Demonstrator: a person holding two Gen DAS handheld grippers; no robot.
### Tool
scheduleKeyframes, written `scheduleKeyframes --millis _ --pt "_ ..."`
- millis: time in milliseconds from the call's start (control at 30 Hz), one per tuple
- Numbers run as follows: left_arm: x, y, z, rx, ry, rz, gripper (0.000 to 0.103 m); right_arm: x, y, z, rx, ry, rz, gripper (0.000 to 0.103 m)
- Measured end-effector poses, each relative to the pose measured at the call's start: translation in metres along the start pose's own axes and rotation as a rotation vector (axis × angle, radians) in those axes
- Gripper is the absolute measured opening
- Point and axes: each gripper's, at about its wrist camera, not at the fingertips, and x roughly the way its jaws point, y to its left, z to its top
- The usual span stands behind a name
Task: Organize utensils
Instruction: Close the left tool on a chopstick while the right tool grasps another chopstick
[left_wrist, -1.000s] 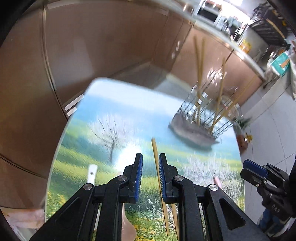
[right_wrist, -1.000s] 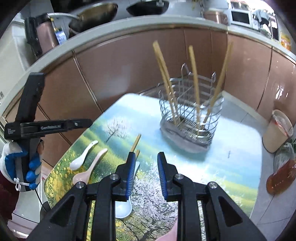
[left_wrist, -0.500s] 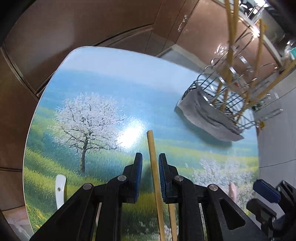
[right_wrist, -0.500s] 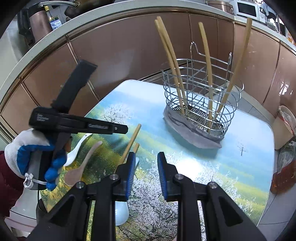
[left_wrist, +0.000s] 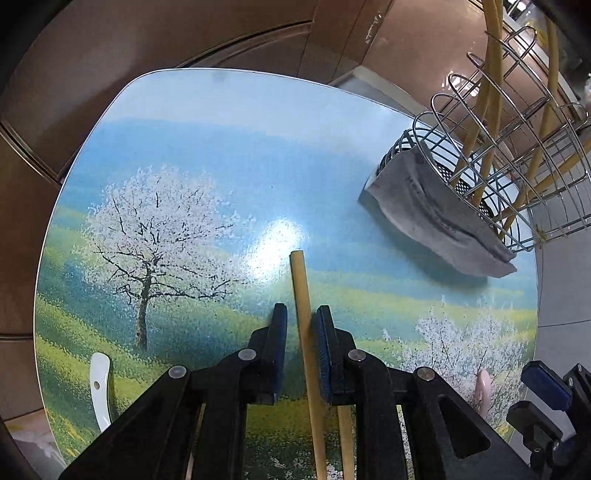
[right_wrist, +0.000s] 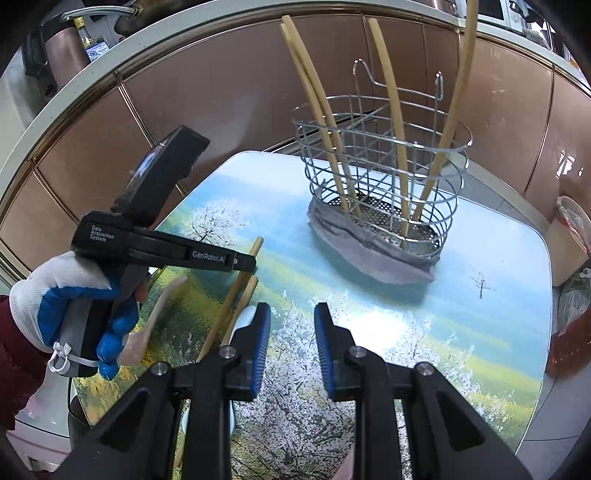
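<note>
A wooden chopstick (left_wrist: 303, 314) lay flat on the table (left_wrist: 207, 110), whose top bore a printed landscape with a blossoming tree, and it ran between the blue pads of our left gripper (left_wrist: 300, 350). The jaws had just been closing around it; a thin gap showed on either side of the stick, so the pads were not yet pressing it. A second chopstick (left_wrist: 345, 439) lay just beside the first, nearer the wrist. From the right wrist view we saw both sticks side by side under the tip of the left gripper (right_wrist: 240, 264), which a gloved hand (right_wrist: 70, 295) in white and blue held. A pale spoon (right_wrist: 155, 317) lay by that hand, and a white spoon handle (left_wrist: 100, 387) showed near the table's left edge. Our right gripper (right_wrist: 291, 347) hung over the table with its jaws parted and nothing between them. Farther back stood a wire utensil basket (right_wrist: 380, 177) on a grey cloth (right_wrist: 354, 254), with four chopsticks (right_wrist: 321, 110) standing tilted in it.
</note>
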Motion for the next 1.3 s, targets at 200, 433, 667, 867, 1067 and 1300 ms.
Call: scheduleKeyframes --millis 200,433,667,867,1067,1300 --pt "0.000 0.016 0.005 0.003 -0.016 0.056 0.008 0.014 0.010 0.004 -0.019 0.043 0.016 0.023" --pt "-0.005 0.050 0.014 -0.061 -0.032 0.023 0.008 0.066 0.039 0.024 -0.046 0.173 0.038 0.023" --pt "-0.006 0.075 0.014 -0.085 -0.035 -0.029 0.008 0.109 0.059 0.038 -0.060 0.297 0.003 0.023" --pt "-0.006 0.100 0.010 -0.101 -0.034 -0.095 0.008 0.134 0.066 0.037 -0.072 0.377 -0.064 0.023" --pt "-0.013 0.128 0.008 -0.109 -0.024 -0.123 0.008 0.148 0.072 0.044 -0.102 0.406 -0.099 0.023" --pt "-0.018 0.143 0.006 -0.103 -0.024 -0.114 0.008 0.156 0.077 0.049 -0.118 0.415 -0.117 0.011"
